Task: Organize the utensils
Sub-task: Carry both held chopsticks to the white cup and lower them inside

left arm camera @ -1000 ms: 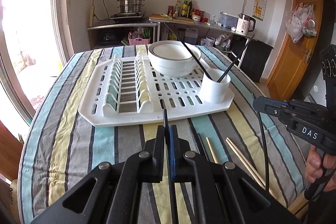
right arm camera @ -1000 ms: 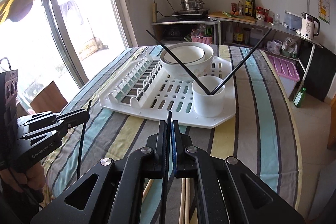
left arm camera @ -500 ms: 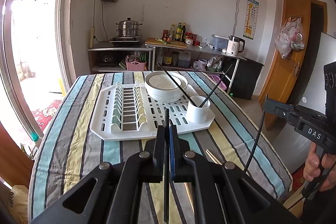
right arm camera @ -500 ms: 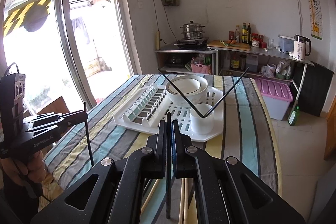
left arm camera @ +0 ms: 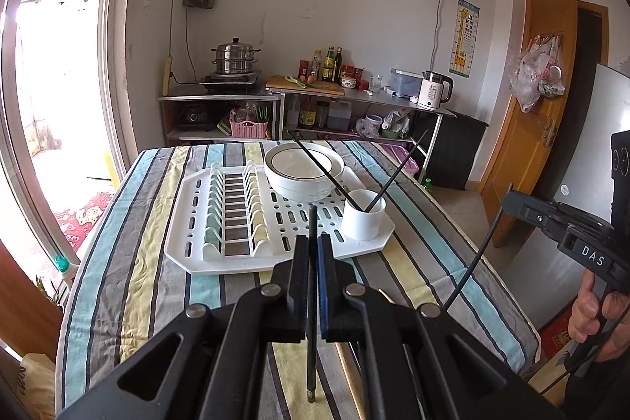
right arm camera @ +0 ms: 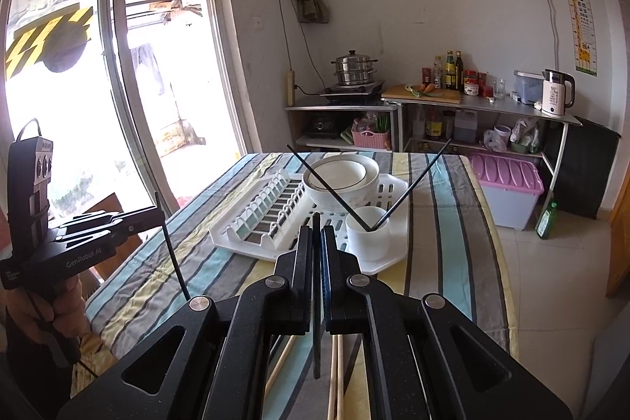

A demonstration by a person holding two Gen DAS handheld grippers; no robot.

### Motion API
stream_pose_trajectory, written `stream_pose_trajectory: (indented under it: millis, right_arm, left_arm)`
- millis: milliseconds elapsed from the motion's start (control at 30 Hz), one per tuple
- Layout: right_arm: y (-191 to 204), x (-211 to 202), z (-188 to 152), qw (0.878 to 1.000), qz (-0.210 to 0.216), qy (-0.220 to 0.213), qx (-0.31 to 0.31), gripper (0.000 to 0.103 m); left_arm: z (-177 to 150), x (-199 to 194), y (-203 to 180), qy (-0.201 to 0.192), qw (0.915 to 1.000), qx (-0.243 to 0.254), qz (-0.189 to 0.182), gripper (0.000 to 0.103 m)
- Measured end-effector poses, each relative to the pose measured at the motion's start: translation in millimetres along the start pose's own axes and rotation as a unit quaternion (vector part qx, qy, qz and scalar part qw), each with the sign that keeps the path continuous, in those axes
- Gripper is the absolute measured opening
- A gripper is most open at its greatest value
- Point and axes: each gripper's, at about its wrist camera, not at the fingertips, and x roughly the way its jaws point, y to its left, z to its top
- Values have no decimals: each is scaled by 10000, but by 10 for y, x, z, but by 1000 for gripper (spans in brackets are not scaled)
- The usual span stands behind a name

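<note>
Both tools have risen off the counter (left arm camera: 149, 262), the left tool (left arm camera: 314, 243) and right tool (right arm camera: 317, 235) each clamped on a black chopstick (left arm camera: 312, 333), ready for the white cup (left arm camera: 363, 219).

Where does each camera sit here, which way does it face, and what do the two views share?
Left wrist: on the left gripper, shut on a black chopstick, facing the drying rack; right gripper and its hand at the right edge.
Right wrist: on the right gripper, shut on another black chopstick, facing the same rack; left gripper at the left edge.
Shared: rack, bowl, white cup.
</note>
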Motion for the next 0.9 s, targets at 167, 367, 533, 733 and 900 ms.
stream_pose_trajectory:
  millis: [167, 367, 533, 733, 900]
  right_arm:
    - [-34, -14, 118, 9999, -68, -115, -42, 4]
    - [-111, 43, 342, 9996, -176, -224, -68, 4]
    - [-205, 137, 547, 9992, -237, -307, -6, 4]
    - [-334, 259, 786, 9986, -261, -441, 89, 4]
    - [-427, 343, 975, 9978, -273, -574, 174, 4]
  left_arm:
    - [155, 48, -35, -36, 10000, 41, -62, 4]
    - [453, 182, -133, -78, 9998, 58, -171, 4]
    - [754, 324, -249, -124, 9994, 82, -311, 4]
    - [1064, 487, -372, -192, 9988, 83, -451, 4]
    - [1284, 643, -441, -251, 9983, 83, -514, 4]
